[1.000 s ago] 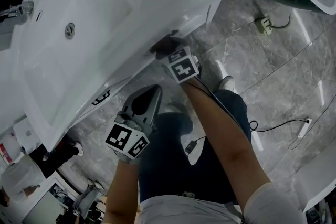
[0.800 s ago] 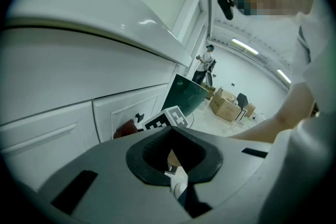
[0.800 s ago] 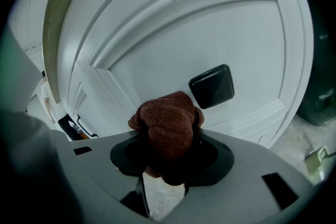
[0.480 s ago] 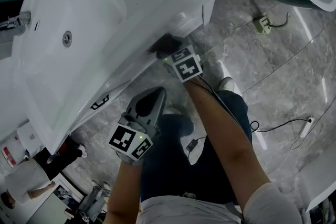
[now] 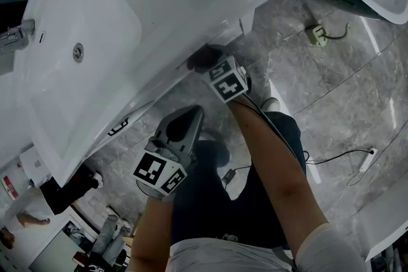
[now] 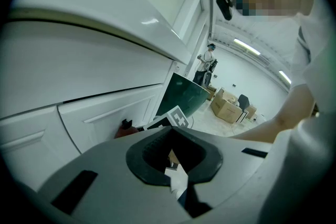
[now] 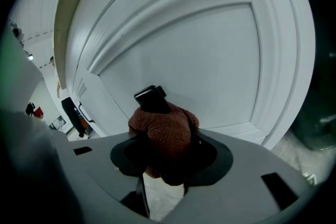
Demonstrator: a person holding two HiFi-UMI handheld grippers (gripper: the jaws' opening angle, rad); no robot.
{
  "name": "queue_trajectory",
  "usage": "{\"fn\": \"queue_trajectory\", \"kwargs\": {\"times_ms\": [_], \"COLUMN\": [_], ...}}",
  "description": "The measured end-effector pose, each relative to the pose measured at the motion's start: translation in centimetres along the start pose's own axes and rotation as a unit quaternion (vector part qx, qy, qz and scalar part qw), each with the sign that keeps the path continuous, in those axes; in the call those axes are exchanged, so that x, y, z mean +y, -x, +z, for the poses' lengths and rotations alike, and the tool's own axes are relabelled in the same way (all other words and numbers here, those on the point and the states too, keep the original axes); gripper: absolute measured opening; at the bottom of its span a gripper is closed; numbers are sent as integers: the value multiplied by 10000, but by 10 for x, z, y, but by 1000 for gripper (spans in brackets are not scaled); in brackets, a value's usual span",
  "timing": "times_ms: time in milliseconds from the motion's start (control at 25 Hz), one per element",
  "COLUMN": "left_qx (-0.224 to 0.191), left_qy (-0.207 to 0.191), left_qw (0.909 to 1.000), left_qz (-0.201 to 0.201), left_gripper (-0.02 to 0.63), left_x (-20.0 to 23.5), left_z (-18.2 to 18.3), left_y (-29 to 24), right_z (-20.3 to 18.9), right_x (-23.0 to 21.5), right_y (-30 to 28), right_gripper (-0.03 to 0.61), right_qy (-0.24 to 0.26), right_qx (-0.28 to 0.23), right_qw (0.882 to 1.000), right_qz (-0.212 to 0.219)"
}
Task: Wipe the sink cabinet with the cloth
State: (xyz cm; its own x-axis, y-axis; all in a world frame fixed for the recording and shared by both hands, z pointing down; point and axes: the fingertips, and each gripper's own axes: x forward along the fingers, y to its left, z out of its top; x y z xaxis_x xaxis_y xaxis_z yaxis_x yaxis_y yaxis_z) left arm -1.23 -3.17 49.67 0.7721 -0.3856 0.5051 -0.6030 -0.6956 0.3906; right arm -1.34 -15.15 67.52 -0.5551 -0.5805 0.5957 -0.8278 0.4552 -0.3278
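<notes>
Right gripper (image 7: pixel 159 114) pinching cloth (image 7: pixel 165 136) (brown) at cabinet (image 7: pixel 202 60), left gripper (image 6: pixel 174 161) seemingly closed

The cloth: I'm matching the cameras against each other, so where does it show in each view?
Head view: the cloth is at upper centre, just beyond a marker cube, against the cabinet door.
Left gripper view: a small reddish-brown lump at lower left, against that door.
Right gripper view: lower centre, clamped in the right gripper.
Shared landmark: the white cabinet door.
</notes>
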Motion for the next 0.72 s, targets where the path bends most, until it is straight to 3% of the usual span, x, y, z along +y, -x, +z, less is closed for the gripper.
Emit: {"fn": "queue_trajectory", "kwargs": {"times_ms": [440,720], "left_qx": [55,101], "left_qy": [-69,-155], "left_qw": [9999,9996], "left_qz": [-90,-201], "left_gripper": [11,11], "left_x": [-11,-20], "left_z": [8,14], "left_y": [-26,-36], "right_z": [12,17], "right_x": [-72,-71], "right_y": [28,34], "right_gripper": [173,173], "right_qy": [-739,-1037], "right_qx": [-426,-376], "right_qw": [9956,9934], "right_qz": [-390,-322]}}
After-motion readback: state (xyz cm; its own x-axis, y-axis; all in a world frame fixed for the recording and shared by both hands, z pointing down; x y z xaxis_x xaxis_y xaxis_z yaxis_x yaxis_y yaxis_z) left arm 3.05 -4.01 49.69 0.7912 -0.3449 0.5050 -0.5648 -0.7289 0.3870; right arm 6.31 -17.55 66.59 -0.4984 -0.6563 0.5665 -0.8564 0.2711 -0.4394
